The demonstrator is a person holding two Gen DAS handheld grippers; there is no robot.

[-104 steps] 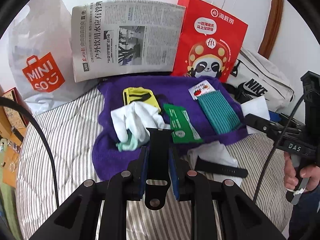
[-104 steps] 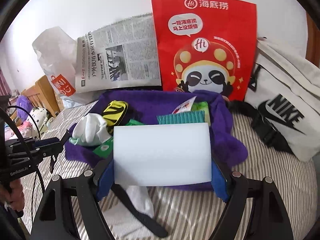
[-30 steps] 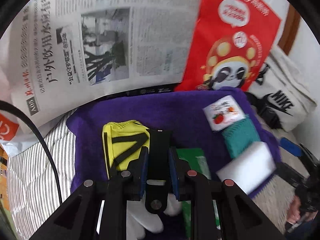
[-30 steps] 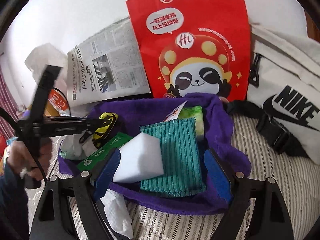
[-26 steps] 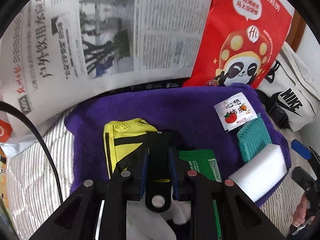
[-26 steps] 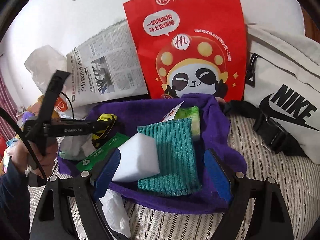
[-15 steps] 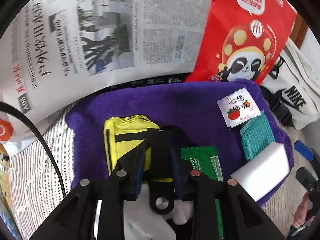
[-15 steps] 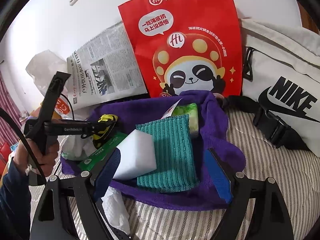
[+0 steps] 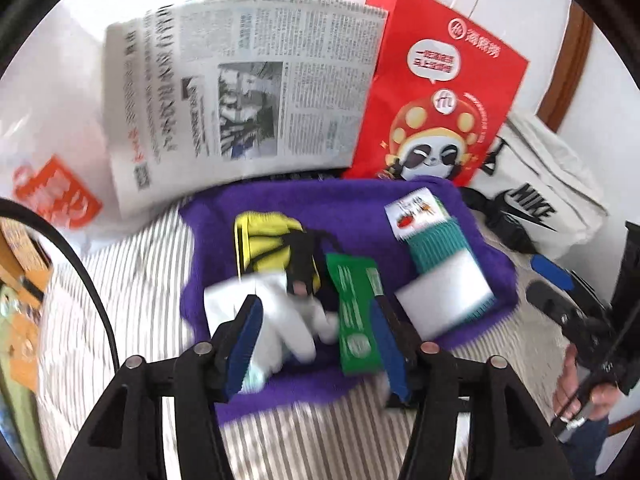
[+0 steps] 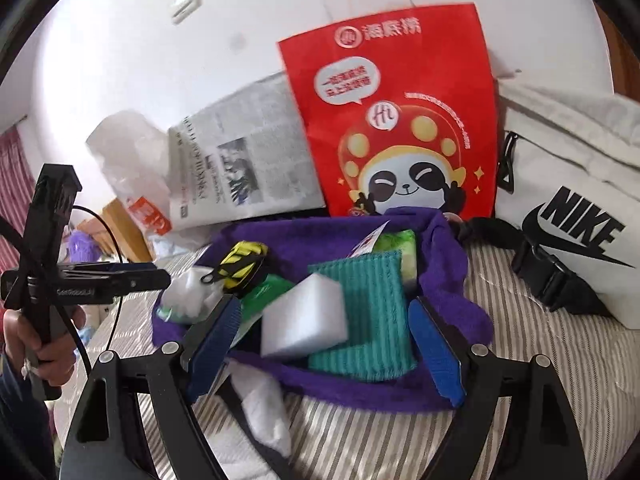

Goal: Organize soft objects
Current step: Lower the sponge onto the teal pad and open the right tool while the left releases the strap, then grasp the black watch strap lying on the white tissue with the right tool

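A purple towel (image 9: 360,204) on the bed carries a yellow pouch (image 9: 264,240), a white glove (image 9: 280,320), a green packet (image 9: 352,312), a teal cloth (image 9: 436,244) and a white sponge (image 9: 444,300). A black strap (image 9: 300,264) lies loose across the pouch and glove. My left gripper (image 9: 316,344) hovers above the towel's near edge, its jaws opening with nothing pressed between the pads. My right gripper (image 10: 324,344) stands open over the sponge (image 10: 304,320), which rests on the teal cloth (image 10: 368,312).
A newspaper (image 9: 240,92), a red paper bag (image 9: 436,92) and a white Nike bag (image 9: 548,184) lean on the wall behind the towel. A white plastic bag (image 9: 52,184) sits far left. White tissue (image 10: 260,408) lies on the striped bedding (image 10: 540,344) near me.
My left gripper let go of the black strap on the yellow pouch, opened and drew back and up. The right gripper released the white sponge onto the teal cloth and edged back.
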